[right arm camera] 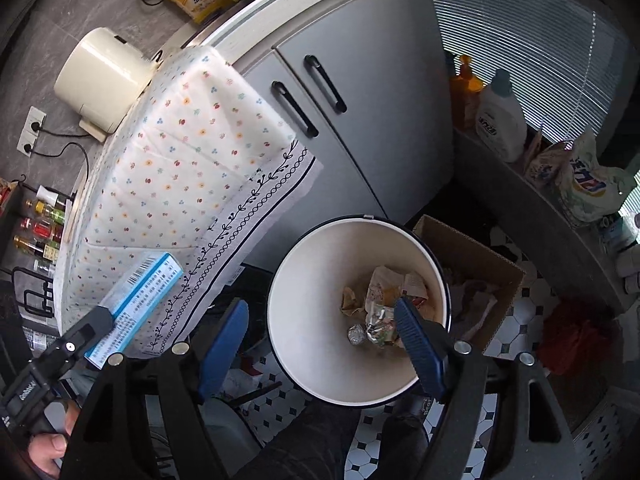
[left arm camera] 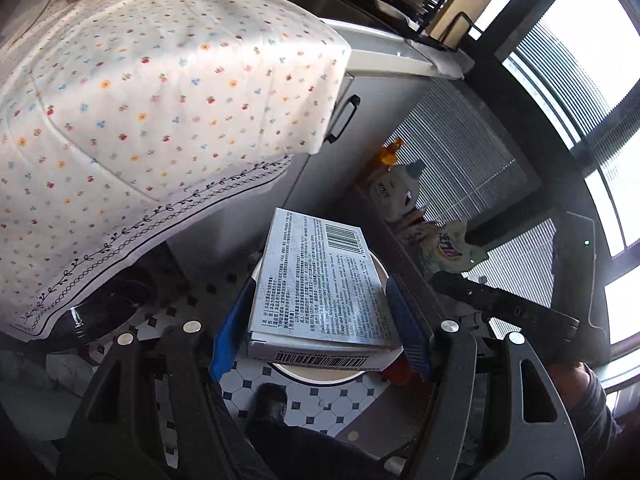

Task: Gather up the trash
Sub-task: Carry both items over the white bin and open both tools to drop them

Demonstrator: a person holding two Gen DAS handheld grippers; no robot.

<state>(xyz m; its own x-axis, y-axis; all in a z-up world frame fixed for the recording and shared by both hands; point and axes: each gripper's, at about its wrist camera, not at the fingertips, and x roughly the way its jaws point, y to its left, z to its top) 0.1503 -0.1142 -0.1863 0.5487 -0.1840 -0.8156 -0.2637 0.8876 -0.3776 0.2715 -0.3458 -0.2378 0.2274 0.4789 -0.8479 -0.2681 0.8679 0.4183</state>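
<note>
- Left wrist view: the left tongs (left arm camera: 320, 320) are pinching a flat printed carton (left arm camera: 316, 280) by its two long sides, blue pads against both edges.
- Left wrist view: the carton hangs right over the white bin (left arm camera: 380, 268), whose rim peeks out on both sides and below it, so I judge this piece is at the point of release but not yet dropped.
- Left wrist view: the flowered cloth (left arm camera: 140, 100) draped over the worktop overhangs close on the left, and the grey cabinet (left arm camera: 384, 120) stands behind; the checked floor (left arm camera: 260, 392) shows under the bin. The right tongs' black body (left arm camera: 508, 304) sits near on the right, so sideways room is tight.
- Right wrist view: the right tongs (right arm camera: 324, 344) stand spread wide with nothing between the pads, poised over the bin's mouth (right arm camera: 304, 280).
- Right wrist view: crumpled wrappers and foil (right arm camera: 380, 308) already lie at the bottom of the bin, so part of the collecting is done; the carton (right arm camera: 136, 304) is in view at the left, in the other tongs, near the cloth's hem.
- Right wrist view: a cardboard box (right arm camera: 472, 256) touches or nearly touches the bin on its right, and bottles line a ledge (right arm camera: 520, 200) beyond. Straight up is the freest way out, I reckon.
</note>
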